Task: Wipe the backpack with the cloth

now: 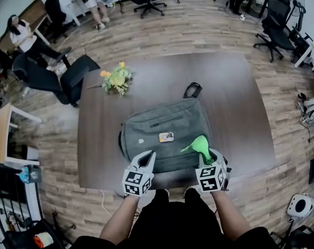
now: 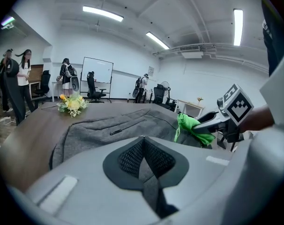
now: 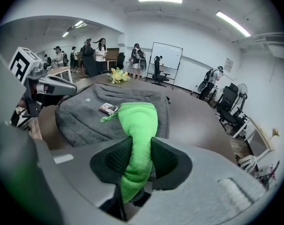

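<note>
Cloth of bright green terry (image 3: pixel 138 118) is pinched in my right tongs (image 3: pixel 137 154), over the near right corner of the flat grey fabric backpack (image 1: pixel 157 126) on the dark brown table (image 1: pixel 232 102); my left tongs (image 2: pixel 143 140) are pressed together, empty.

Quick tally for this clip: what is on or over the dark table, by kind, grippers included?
grey fabric backpack: 1
bright green cloth, clamped in the right gripper: 1
yellow and orange flower bunch: 1
small printed card lying on the backpack: 1
grippers, counting the left gripper too: 2
Total: 6
</note>
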{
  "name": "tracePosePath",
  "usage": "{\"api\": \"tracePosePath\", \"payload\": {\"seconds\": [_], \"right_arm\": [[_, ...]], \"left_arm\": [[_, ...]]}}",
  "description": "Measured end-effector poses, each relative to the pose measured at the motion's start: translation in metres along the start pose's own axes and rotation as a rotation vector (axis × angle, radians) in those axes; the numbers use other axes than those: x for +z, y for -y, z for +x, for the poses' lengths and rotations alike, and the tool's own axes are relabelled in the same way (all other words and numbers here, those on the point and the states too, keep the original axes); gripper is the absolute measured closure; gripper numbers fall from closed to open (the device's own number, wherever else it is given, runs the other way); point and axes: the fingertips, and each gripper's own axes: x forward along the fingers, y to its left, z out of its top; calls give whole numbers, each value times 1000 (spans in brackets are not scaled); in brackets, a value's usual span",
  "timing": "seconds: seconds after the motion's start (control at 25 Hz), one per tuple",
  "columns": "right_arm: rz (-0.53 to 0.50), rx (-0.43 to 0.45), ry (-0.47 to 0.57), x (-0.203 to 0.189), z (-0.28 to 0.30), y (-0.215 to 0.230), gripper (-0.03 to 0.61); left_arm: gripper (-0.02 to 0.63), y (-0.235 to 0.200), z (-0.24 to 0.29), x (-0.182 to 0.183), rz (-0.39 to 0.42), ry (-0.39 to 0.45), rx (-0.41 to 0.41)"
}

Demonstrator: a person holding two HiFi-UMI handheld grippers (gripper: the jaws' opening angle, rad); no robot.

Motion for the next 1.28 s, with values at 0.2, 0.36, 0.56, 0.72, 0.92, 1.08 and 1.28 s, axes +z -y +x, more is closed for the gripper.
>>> {"api": "tracePosePath", "payload": {"seconds": [0.2, 0.36, 0.56, 0.72, 0.92, 1.08, 1.28], "right_arm": [[2, 1, 40, 10, -3, 11, 460], [17, 6, 149, 43, -14, 17, 460], [70, 25, 364, 101, -36, 24, 460], [85, 33, 524, 145, -60, 30, 460], [87, 56, 691, 186, -96, 36, 460], [59, 79, 784, 216, -109, 42, 462], [26, 99, 802, 227, -109, 35, 462]], "left_arm": [[595, 5, 6, 6, 14, 9, -10], [595, 0, 3, 19, -28, 39, -4], [595, -16, -8, 54, -48, 130, 35], [595, -34, -20, 84, -59, 208, 79], [595, -42, -39, 113, -73, 285, 114], [595, -43, -51, 144, -27, 352, 136], [595, -44, -60, 158, 1, 389, 163]]}}
